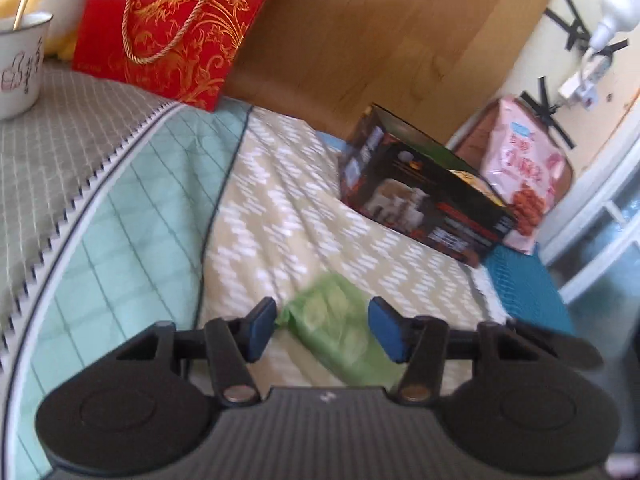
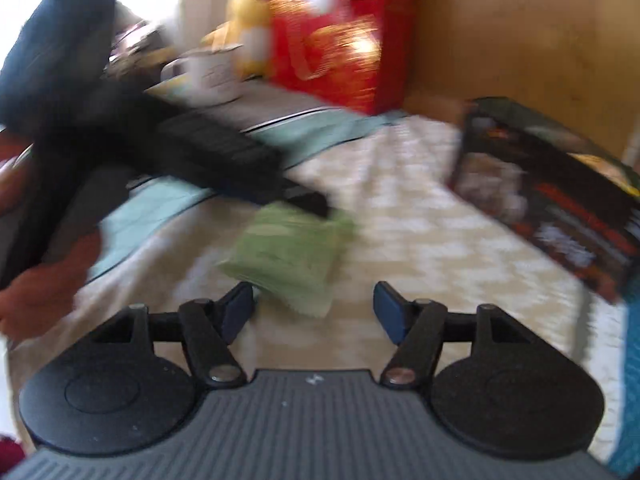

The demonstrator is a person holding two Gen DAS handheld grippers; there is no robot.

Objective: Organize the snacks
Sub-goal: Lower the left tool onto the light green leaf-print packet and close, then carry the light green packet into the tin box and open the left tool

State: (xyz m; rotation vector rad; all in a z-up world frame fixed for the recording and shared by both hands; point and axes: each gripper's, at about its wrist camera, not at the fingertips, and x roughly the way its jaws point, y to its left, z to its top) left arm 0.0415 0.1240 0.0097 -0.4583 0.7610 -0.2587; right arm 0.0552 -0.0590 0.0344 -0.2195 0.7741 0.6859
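A green snack packet (image 1: pixel 336 332) lies on the cream zigzag quilt (image 1: pixel 304 208). My left gripper (image 1: pixel 322 326) is low over it with the packet between its blue pads (image 1: pixel 262 326). The jaws stand partly apart and I see no clear squeeze on the wrapper. In the right wrist view the left gripper (image 2: pixel 308 204) reaches in from the left over the far end of the packet (image 2: pixel 288 260). My right gripper (image 2: pixel 314 312) is open just short of the packet's near corner, with nothing held. This view is blurred.
A black printed box (image 1: pixel 424 196) (image 2: pixel 560 200) lies at the right on the quilt, with a pink snack bag (image 1: pixel 524 176) behind it. A red gift bag (image 1: pixel 168 28) and a white mug (image 1: pixel 20 64) stand at the back left. A wooden panel (image 1: pixel 380 40) closes the far side.
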